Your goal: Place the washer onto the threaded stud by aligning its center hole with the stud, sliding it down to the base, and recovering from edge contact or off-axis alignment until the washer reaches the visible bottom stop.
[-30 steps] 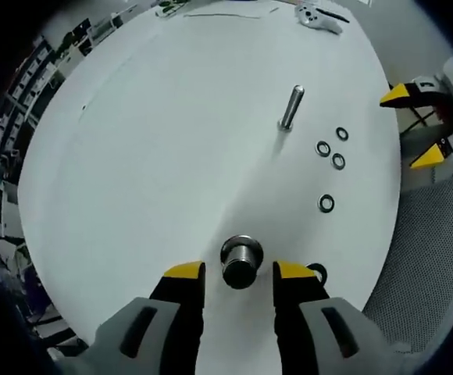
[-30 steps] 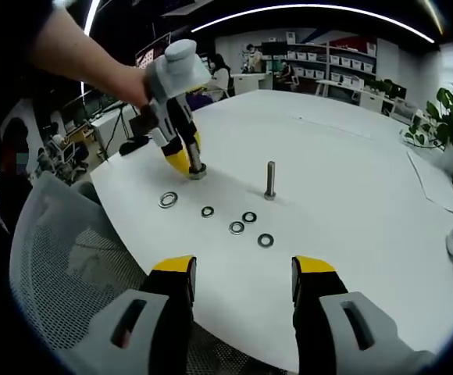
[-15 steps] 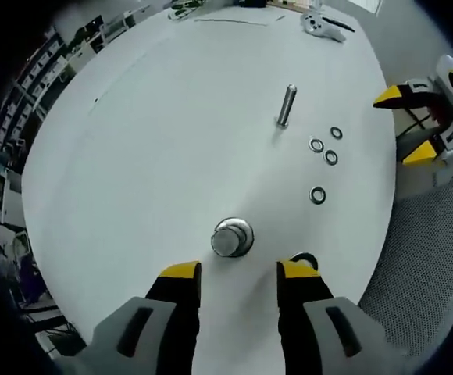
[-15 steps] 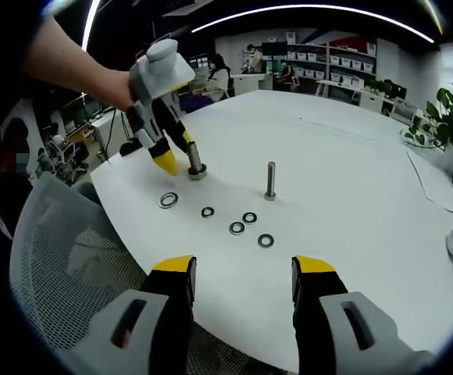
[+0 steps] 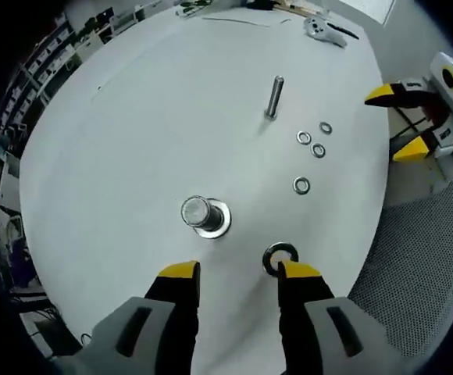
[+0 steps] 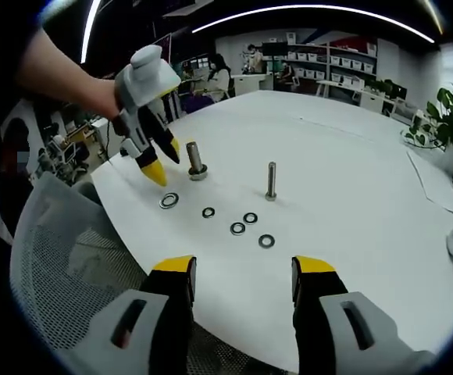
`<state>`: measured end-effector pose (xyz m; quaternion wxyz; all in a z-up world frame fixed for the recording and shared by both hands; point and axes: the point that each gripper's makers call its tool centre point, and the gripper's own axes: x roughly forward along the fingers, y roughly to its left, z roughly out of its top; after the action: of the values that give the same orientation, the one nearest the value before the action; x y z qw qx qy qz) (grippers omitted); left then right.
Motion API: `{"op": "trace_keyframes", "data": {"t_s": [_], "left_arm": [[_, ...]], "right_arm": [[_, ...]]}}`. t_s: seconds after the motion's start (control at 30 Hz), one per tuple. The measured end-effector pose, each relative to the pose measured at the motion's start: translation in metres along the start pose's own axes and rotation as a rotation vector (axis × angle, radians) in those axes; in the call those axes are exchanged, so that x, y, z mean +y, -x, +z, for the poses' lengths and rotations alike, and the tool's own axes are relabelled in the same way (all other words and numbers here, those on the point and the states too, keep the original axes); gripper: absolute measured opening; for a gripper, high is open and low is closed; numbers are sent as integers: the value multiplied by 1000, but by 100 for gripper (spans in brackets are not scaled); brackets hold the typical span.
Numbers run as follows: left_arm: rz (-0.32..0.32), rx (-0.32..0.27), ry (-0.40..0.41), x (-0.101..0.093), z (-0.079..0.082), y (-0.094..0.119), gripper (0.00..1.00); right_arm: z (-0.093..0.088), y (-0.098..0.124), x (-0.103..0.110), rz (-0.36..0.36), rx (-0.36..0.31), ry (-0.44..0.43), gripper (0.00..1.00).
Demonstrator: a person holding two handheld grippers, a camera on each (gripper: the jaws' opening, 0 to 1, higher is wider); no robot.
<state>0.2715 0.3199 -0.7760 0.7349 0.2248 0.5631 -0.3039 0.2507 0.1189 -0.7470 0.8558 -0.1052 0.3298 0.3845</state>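
A thick stud (image 5: 201,214) on a flanged base stands upright on the white table (image 5: 133,141), just ahead of my left gripper (image 5: 239,273). That gripper is open with nothing between its jaws. A large dark washer (image 5: 280,257) lies flat at its right jaw tip. In the right gripper view the left gripper (image 6: 164,160) hangs beside the thick stud (image 6: 195,162), above the large washer (image 6: 169,201). My right gripper (image 6: 244,269) is open and empty near the table edge, well back from the parts.
A thin threaded stud (image 5: 273,95) stands farther in, with several small washers (image 5: 304,138) beside it. A white controller (image 5: 320,27) lies at the far edge. A mesh chair (image 6: 62,258) sits under the near table edge. My right gripper (image 5: 394,123) hovers off the table's side.
My left gripper has drawn back from the thick stud, which had stood between its jaws, toward the table edge. The large washer now lies by its right jaw. The right gripper has held still.
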Motion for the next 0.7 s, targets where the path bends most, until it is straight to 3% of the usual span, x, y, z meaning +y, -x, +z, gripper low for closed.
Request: {"op": "trace_keyframes", "data": {"t_s": [0.7], "left_arm": [[-26, -15, 33, -36, -2, -13, 37]], "right_arm": [[0, 1, 0, 0, 1, 2, 52]]}}
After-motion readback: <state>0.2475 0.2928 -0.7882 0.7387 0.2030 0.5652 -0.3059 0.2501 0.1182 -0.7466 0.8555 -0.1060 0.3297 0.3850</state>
